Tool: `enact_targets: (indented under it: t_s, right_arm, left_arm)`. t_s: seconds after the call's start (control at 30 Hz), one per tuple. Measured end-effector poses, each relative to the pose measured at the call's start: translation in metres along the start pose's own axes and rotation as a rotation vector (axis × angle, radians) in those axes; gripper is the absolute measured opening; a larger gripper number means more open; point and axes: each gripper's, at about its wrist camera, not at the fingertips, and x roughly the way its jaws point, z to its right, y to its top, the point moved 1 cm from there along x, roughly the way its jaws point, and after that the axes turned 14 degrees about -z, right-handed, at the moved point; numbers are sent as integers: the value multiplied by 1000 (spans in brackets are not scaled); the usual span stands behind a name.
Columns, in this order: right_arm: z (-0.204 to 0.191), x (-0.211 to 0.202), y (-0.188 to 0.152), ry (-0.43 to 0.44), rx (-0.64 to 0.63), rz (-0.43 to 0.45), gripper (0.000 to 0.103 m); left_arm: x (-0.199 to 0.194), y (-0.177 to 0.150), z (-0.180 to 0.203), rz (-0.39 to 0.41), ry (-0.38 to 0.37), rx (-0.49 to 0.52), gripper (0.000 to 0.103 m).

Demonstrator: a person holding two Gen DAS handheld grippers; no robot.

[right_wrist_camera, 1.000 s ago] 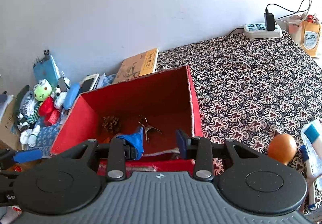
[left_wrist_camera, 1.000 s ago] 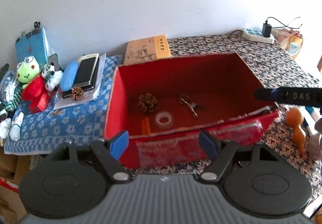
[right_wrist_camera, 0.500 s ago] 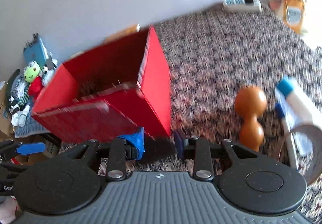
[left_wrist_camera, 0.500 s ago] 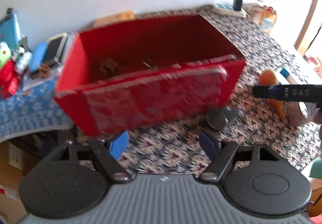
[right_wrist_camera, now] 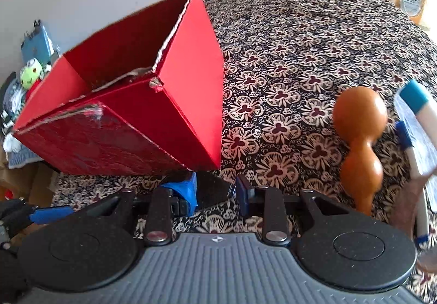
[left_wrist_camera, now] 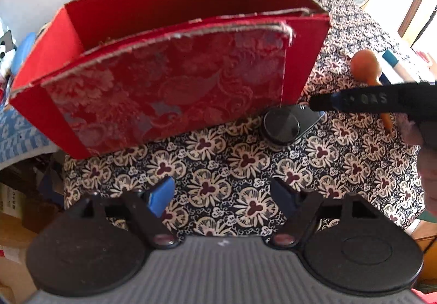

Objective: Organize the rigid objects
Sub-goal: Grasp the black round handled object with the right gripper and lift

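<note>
1. L gripper [left_wrist_camera: 221, 194]: blue-padded tongs stand wide apart, nothing between, only the floral black-and-white tablecloth [left_wrist_camera: 218, 167] under them.
2. R gripper [right_wrist_camera: 215, 190]: tongs apart w/ a narrower gap; a dark flat object [right_wrist_camera: 211, 189] lies in or under that gap. Can't tell if pads touch it; looks like no clamp yet.
3. Just ahead of L tongs, a bit to their right: same item, I think, seen as a flat black device w/ a round disc face [left_wrist_camera: 284, 126], on the cloth at the box's near corner. The R gripper's finger reaches over it from the right.
4. Ahead of both: open red cardboard box w/ brocade-patterned front panel [left_wrist_camera: 169, 85]. From this low angle the inside is hidden, so contents unseen.
5. Right of R tongs, near: orange-brown gourd-shaped wooden piece [right_wrist_camera: 357, 140]; beyond it a white tube w/ blue cap [right_wrist_camera: 418, 104], edge of view, blurry.
6. Progress (judgement): early to mid. Black device, gourd, tube all outside the box, still to go in. Likely next: R grabs the black device.
</note>
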Motion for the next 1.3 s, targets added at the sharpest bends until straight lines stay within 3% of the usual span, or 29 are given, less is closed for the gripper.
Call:
enact_targets:
  t_s: [0.27, 0.4, 0.63, 0.87, 1.3]
  right_arm:
    - [3, 15, 12, 56, 16, -38, 13]
    - [1, 21, 10, 94, 35, -111, 13]
    - [-8, 20, -10, 281, 96, -219, 13]
    - [-3, 15, -7, 254, 131, -185, 13]
    - [-12, 27, 2, 245, 112, -204, 15]
  left_arm:
    - [6, -8, -3, -9, -22, -20, 78]
    - [5, -8, -7, -6, -58, -25, 78]
    - [4, -8, 1, 17, -110, 52, 78]
    - [14, -2, 4, -6, -185, 96, 78]
    - [39, 26, 9, 5, -218, 49, 73]
